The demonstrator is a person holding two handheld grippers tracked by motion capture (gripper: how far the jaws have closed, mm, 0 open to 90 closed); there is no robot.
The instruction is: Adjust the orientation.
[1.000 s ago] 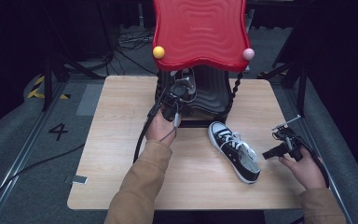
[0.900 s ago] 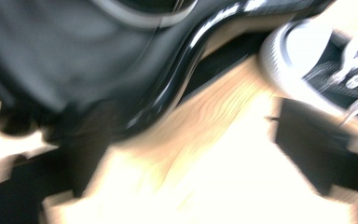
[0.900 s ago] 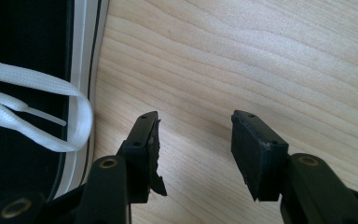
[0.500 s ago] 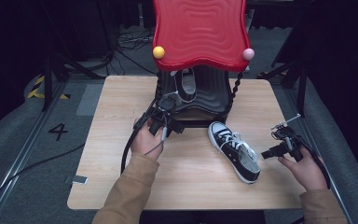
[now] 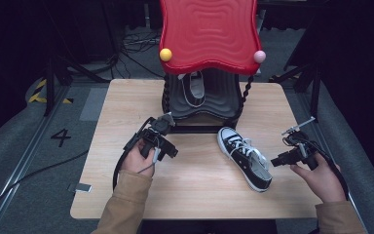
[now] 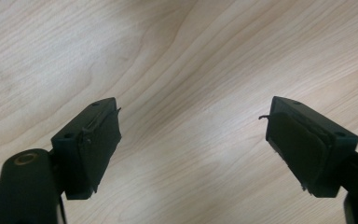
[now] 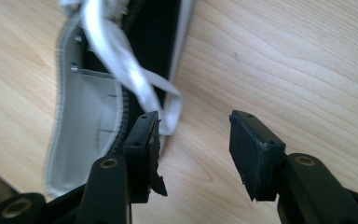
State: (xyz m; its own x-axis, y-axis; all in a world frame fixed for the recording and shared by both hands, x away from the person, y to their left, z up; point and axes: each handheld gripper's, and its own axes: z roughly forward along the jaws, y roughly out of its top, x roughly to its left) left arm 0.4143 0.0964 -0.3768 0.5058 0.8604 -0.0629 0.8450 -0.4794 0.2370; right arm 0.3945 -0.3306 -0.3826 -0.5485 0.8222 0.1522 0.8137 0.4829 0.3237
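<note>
Fingers spread wide and empty on both grippers: seen from the high view, left gripper (image 5: 163,141) at centre-left over the wooden table (image 5: 126,97), jaws just opened with nothing between them, right gripper (image 5: 285,158) at lower right, just beside the black sneaker (image 5: 246,158) lying at centre-right below the red rack (image 5: 209,34), a second shoe (image 5: 193,87) on its lower shelf. Left gripper view: pads (image 6: 100,140) released over bare wood. Right gripper view: jaws just narrowed slightly, gripping nothing, left pad (image 7: 144,140) beside sneaker (image 7: 98,93) and white lace (image 7: 121,74) at upper left.
</note>
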